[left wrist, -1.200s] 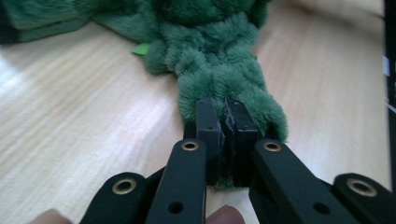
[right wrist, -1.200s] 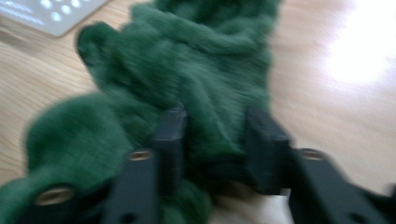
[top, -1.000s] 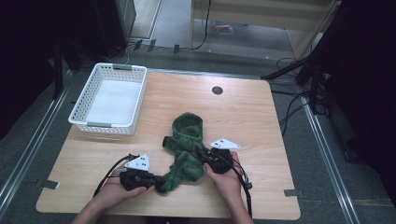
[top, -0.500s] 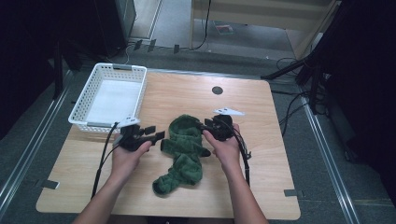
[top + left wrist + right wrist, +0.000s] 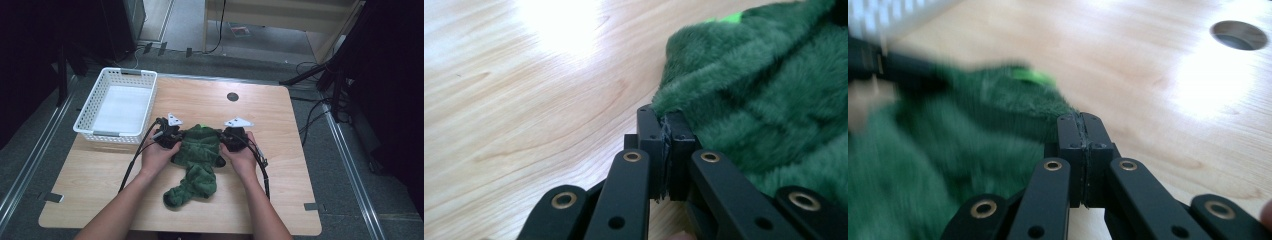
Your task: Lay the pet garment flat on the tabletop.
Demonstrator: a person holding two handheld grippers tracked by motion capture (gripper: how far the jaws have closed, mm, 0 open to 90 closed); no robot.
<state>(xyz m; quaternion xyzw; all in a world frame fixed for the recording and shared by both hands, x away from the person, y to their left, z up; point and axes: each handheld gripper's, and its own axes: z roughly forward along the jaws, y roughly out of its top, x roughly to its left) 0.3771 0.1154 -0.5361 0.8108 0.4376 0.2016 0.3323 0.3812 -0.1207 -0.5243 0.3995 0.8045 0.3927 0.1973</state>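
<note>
A fuzzy dark green cloth (image 5: pixel 200 150) lies bunched in the middle of the wooden table (image 5: pixel 280 150), and a narrow end trails toward the near edge. My left gripper (image 5: pixel 172 137) is at the cloth's left edge and my right gripper (image 5: pixel 231 137) at its right edge, a hand around each. In the left gripper view the jaws (image 5: pixel 665 117) are shut, with the green cloth (image 5: pixel 764 100) pinched at their tip. In the right gripper view the jaws (image 5: pixel 1080 120) are shut at the edge of the blurred cloth (image 5: pixel 948 165).
A white plastic basket (image 5: pixel 116 134) stands at the table's far left, just beyond my left gripper. A round cable hole (image 5: pixel 232 96) sits near the far edge. Bare wood extends to the right of the cloth. Cables (image 5: pixel 135 160) trail back from both grippers.
Both grippers went from the cloth's near end up to the middle of the table, pulling cloth with them. The left one then moved in toward the right, bunching the cloth.
</note>
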